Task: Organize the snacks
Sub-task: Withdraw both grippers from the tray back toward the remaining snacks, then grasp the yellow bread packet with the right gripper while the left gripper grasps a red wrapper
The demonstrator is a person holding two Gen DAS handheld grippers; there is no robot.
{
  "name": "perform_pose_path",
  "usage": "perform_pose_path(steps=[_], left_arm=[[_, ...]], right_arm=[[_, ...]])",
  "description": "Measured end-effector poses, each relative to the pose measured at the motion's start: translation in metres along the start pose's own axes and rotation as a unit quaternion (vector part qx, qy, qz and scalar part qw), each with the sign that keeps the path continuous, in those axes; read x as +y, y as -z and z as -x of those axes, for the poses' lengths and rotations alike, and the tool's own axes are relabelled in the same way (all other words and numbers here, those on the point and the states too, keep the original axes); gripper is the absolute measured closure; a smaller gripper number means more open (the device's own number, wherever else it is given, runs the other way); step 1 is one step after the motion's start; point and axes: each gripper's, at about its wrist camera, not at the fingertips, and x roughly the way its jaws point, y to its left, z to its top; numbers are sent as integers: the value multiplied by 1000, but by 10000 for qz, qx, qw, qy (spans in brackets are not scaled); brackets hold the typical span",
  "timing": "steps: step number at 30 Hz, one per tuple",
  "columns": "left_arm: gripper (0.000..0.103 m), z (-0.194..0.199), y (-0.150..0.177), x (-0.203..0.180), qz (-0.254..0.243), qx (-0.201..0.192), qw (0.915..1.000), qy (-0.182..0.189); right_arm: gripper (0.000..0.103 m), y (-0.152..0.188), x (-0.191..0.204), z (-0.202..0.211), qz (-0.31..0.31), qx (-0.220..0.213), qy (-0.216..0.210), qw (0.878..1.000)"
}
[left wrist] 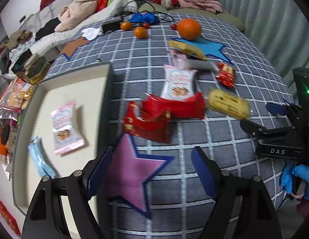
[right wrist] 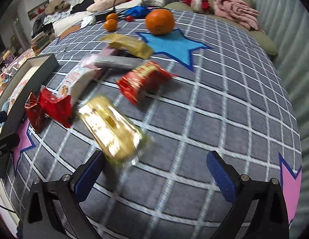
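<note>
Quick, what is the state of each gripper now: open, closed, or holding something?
Left gripper: open, holding nothing, above the pink star.
Right gripper: open, holding nothing; the yellow snack packet lies just ahead.

Black tongs; blue pads

We see a table under a grey checked cloth, carrying scattered snack packets, star cutouts, oranges at the frame's top, a tray at left.
</note>
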Motion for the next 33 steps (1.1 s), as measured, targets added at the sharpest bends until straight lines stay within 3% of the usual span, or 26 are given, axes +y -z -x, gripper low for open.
perform_pose_path(steps=[8,15,24,29,30,33], left_arm=[[19,-4,11,-13,-9,-2,10000,-1],[19,-21,21,4,423,213,9988,141],[19,-33,-4,-12,206,49,9998,-44],[17,-45,-14,-11,358,55,9993,-10],[17,-47,-16,-10,364,35,9993,-22],[12,-50,-20,-9,362,-42,9993,-30]], right_arm=[[1,8,0,2,-45,-253,28,9997],[1,14,-1,5,-59,-430,36,9991],[0,13,-1,4,-49,-432,35,9990],[0,13,-2,4,-46,-414,31,9991],[0,13,-1,4,-27,-371,-12,9993],[1,2,5,8,184,-323,-721,9967]])
